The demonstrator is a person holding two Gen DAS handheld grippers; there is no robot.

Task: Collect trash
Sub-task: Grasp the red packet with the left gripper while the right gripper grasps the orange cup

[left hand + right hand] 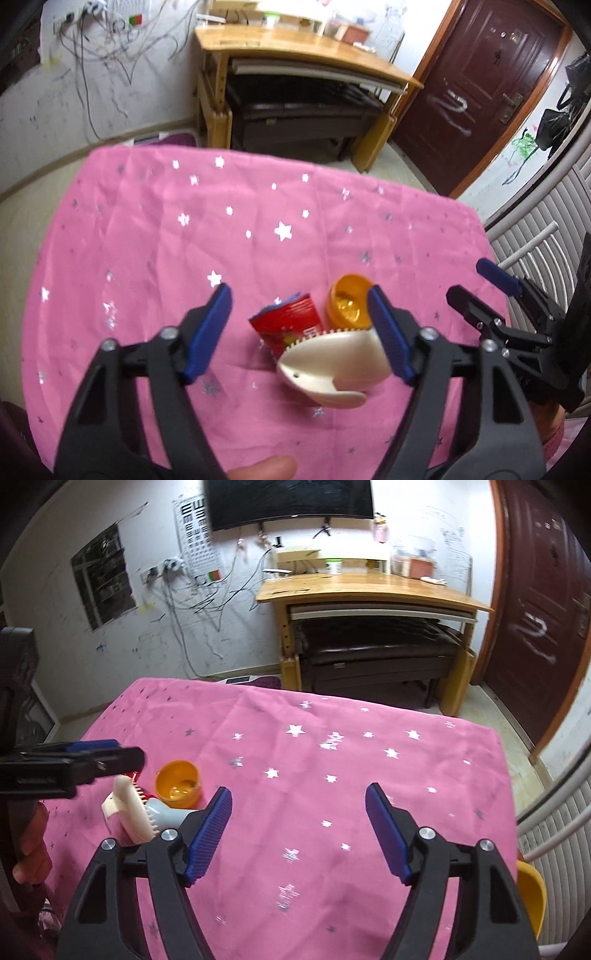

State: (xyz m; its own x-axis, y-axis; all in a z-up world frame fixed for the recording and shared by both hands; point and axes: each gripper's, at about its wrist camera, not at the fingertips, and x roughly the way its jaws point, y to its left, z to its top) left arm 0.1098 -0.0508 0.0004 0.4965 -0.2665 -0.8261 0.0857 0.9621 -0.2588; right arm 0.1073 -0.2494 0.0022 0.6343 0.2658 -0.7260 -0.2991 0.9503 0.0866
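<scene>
A red snack wrapper [288, 325], an orange plastic cup [349, 308] lying on its side and a cream dustpan-like scoop [332, 369] with a toothed edge lie together on the pink starred cloth [184, 229]. My left gripper [299, 332] is open and hovers over the wrapper and scoop, with nothing between its pads. My right gripper [299, 834] is open and empty over bare cloth; it also shows at the right of the left wrist view [476, 280]. In the right wrist view the cup [179, 784] and scoop [135, 814] lie at the left, under the left gripper [92, 755].
A wooden desk [369, 587] with a dark bench under it stands beyond the table. A brown door [487, 81] is at the right, a white radiator [532, 229] at the table's right edge, a yellow chair [532, 897] beside it.
</scene>
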